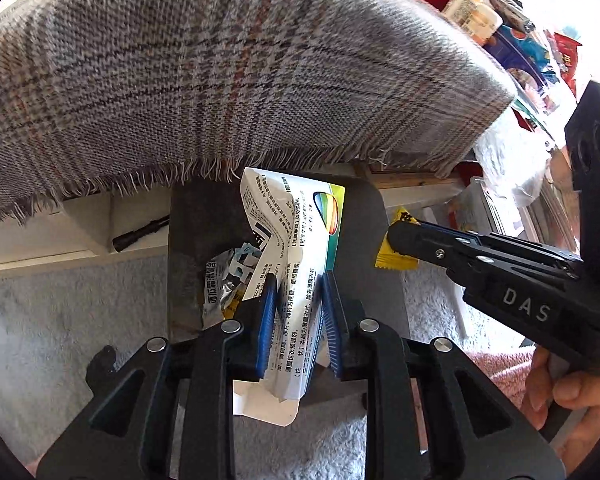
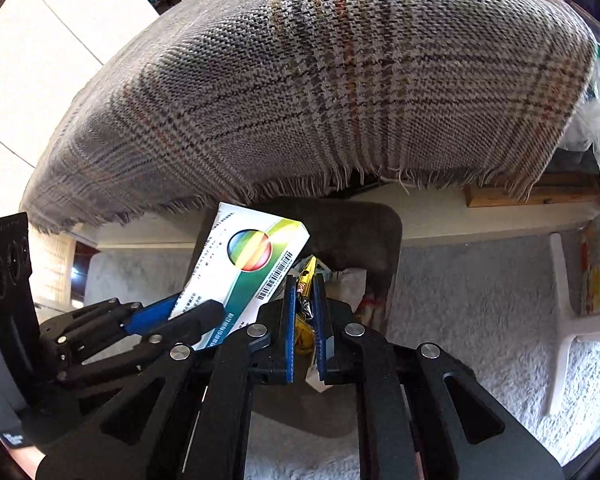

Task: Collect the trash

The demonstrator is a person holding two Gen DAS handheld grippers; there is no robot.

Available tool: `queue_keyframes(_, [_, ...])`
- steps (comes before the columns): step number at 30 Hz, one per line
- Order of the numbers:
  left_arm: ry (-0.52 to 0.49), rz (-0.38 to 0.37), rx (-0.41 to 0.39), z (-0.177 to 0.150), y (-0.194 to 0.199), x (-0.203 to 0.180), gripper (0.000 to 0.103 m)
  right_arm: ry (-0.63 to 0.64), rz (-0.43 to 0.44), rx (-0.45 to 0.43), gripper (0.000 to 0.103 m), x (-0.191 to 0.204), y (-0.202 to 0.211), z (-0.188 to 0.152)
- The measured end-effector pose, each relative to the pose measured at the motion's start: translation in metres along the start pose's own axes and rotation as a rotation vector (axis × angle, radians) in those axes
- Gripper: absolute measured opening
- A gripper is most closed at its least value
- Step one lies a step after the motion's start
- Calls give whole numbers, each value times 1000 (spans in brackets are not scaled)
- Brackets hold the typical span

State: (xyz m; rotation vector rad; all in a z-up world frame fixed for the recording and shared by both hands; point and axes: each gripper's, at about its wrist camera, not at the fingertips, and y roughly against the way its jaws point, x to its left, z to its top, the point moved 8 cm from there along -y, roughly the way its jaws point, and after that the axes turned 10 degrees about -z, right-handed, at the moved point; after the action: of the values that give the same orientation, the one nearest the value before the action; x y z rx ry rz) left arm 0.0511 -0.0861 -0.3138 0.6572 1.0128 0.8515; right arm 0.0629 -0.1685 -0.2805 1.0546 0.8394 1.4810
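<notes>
Left wrist view: left claw grips the crumpled white printed medicine carton over the dark grey bin; right claw pinches a yellow wrapper above it. Next: release both into the bin.

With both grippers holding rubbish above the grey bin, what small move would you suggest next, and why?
Probably open both grippers and let go. The left gripper holds the crumpled medicine box and the right gripper the yellow wrapper, both over the grey bin, which already holds trash. Easing slightly lower first may keep the light wrapper from drifting out.
</notes>
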Motion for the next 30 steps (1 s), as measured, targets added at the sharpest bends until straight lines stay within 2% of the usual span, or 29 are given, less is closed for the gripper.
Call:
queue_keyframes(5, [23,-4,13,3,-7,5,23,-31,9,21,12,1,-5,5])
queue_keyframes(8, [19,-10,16,3,-6,7,22,-39,14,30,21,4,-9,4])
queue_keyframes(11, [7,15,10,5,-2,7,24,-43,7,19,36,6,-8,7])
queue_keyframes(12, [6,25,4,5,1,8,33,-45,5,13,44,5,-6,8])
queue_keyframes(13, [3,29,-1,6,4,8,38,-47,1,2,48,4,-3,9])
queue_keyframes(15, [-7,36,-16,6,12,6,58,-43,-4,-15,55,2,2,11])
queue_keyframes(16, [-14,38,-26,7,16,4,61,-43,-4,-25,65,1,5,12])
queue_keyframes(18, [-30,51,-48,7,26,0,72,-52,-12,-49,77,-3,13,13])
queue_keyframes(20, [-53,77,-70,6,38,-3,89,-59,-26,-75,83,-8,24,15])
queue_keyframes(21, [-61,87,-80,5,43,-4,94,-63,-32,-82,92,-12,28,16])
queue_keyframes(22, [-67,93,-88,3,49,-4,95,-72,-38,-95,100,-16,36,17])
queue_keyframes(30, [-65,109,-133,-2,91,-15,95,-83,-73,-147,100,-30,75,10])
